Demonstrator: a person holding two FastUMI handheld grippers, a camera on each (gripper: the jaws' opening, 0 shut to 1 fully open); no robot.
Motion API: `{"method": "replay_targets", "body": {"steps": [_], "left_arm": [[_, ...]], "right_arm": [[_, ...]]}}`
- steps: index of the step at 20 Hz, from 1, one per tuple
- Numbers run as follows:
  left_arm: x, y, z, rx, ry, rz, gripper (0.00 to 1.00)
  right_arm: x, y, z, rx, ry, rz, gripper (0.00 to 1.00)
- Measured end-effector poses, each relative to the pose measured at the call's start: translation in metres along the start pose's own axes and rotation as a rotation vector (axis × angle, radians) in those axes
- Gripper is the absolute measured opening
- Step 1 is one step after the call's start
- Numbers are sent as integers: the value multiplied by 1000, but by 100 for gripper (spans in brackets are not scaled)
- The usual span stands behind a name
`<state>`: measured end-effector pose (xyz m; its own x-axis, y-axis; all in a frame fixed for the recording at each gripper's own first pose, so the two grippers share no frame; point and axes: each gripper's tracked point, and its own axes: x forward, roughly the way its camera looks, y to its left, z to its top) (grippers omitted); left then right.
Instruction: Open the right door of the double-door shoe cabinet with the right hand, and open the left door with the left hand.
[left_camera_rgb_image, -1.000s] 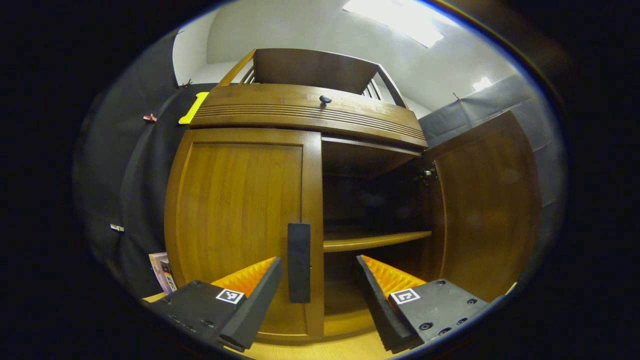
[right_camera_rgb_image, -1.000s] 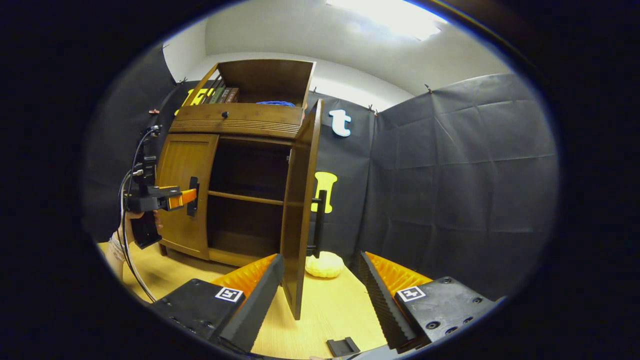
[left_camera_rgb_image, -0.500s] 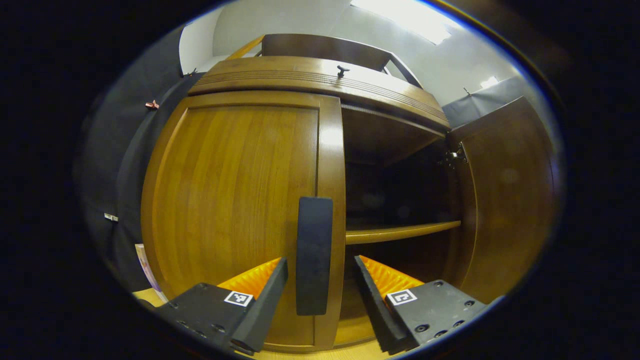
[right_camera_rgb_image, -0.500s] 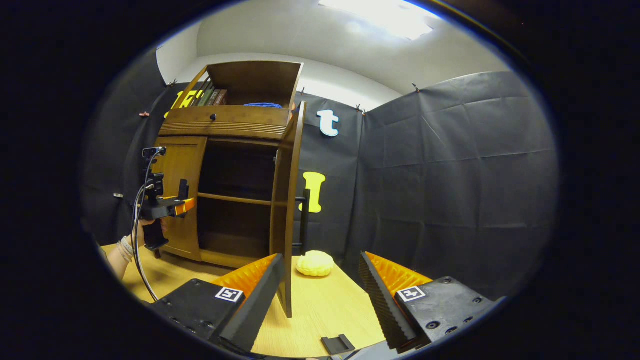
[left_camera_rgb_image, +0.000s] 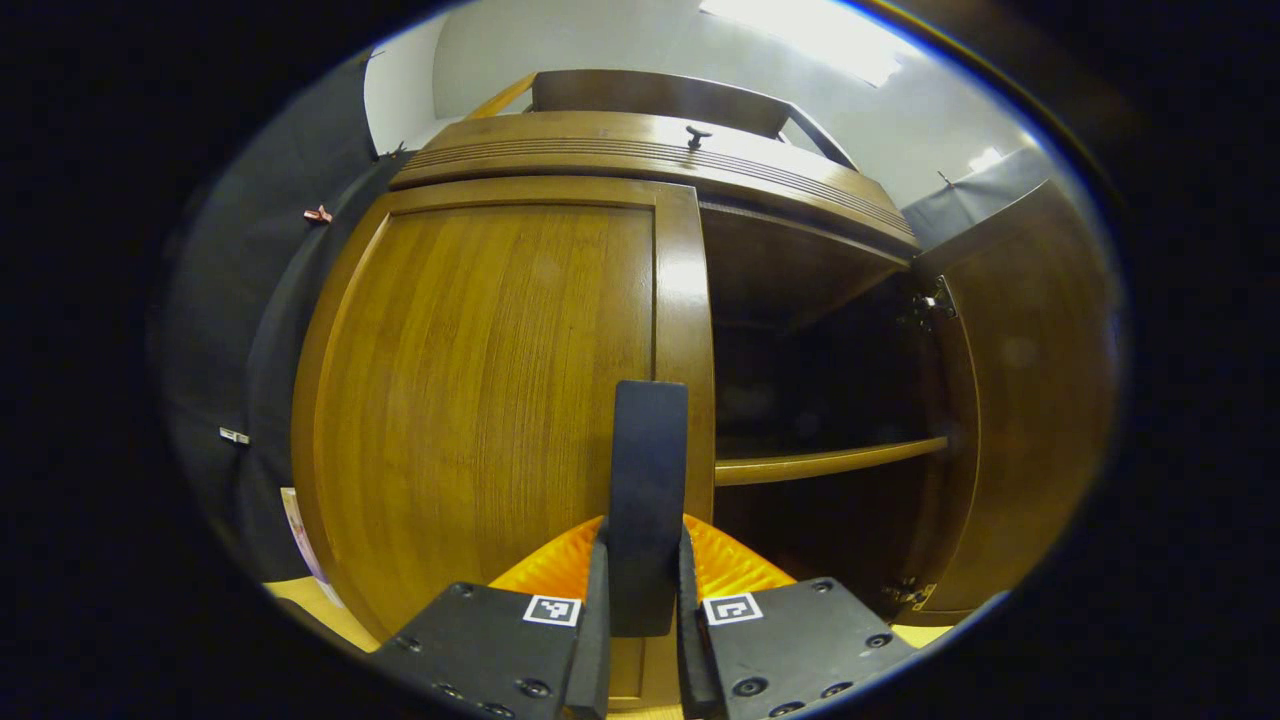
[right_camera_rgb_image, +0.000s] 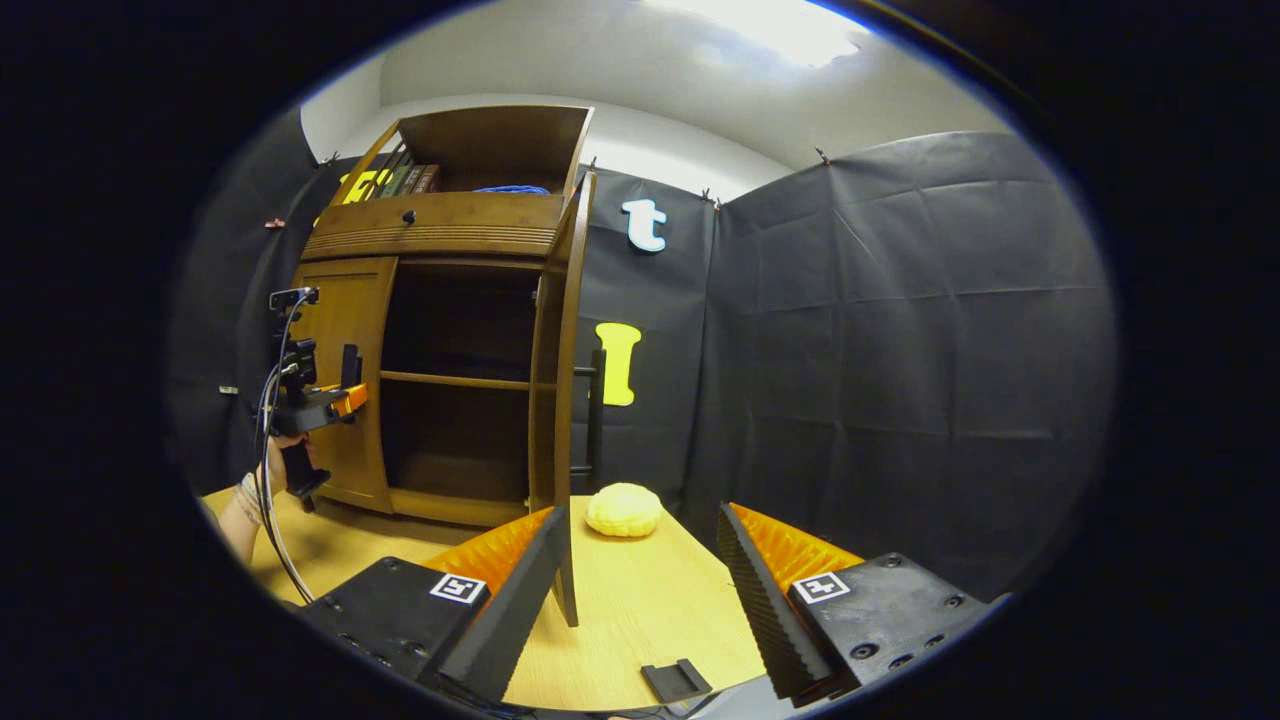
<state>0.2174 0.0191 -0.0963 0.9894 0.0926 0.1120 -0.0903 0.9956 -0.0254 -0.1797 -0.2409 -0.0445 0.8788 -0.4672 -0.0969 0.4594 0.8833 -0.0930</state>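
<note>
Item: double-door shoe cabinet (right_camera_rgb_image: 440, 300), standing on the tabletop (right_camera_rgb_image: 640, 610) at the far left of the booth.

Right door (right_camera_rgb_image: 560, 400): swung out, seen edge-on in the right gripper view, its free edge toward the near side. Its dark bar handle (right_camera_rgb_image: 596, 415) faces right. Long axis of door and handle: vertical.

Left door (left_camera_rgb_image: 480, 400): flush with the cabinet front, not yet opened. Its hinge side appears to be the left edge, with the free edge at the centre. Its dark bar handle (left_camera_rgb_image: 648, 500) runs vertically along that free edge.

Left tongs (left_camera_rgb_image: 640, 590): closed narrow, one finger on each side of the left door's handle, gripping it low on the bar. In the right gripper view they appear at the far left with the holding hand (right_camera_rgb_image: 290, 450) below.

Right tongs (right_camera_rgb_image: 640, 560): wide apart, holding nothing, well back from the right door.

Other contents: a pale yellow rounded object (right_camera_rgb_image: 623, 510) on the tabletop just beyond the right door; a small dark piece (right_camera_rgb_image: 675, 680) on the near tabletop; an inner shelf (left_camera_rgb_image: 830, 460) visible through the open half.

Risks, as judged:
- The grip sits near the bar's lower end; a straight pull instead of an arc about the hinge could slide the fingers off.
- A hard tug against a tight catch could rock or shift the cabinet.
- The trailing cable (right_camera_rgb_image: 270, 530) may snag as the door swings.
</note>
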Motion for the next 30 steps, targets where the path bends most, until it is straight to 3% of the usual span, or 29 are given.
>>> {"method": "replay_targets", "body": {"steps": [5,11,30], "left_arm": [[-9,-1,1,-17,13,-22,30],[-36,-1,7,-26,43,-98,31],[-119,21,28,-38,92,-240,30]], "right_arm": [[1,-2,-6,-4,16,-10,95],[-2,16,-3,-9,9,30,95],[-8,113,19,-23,-49,229,95]]}}
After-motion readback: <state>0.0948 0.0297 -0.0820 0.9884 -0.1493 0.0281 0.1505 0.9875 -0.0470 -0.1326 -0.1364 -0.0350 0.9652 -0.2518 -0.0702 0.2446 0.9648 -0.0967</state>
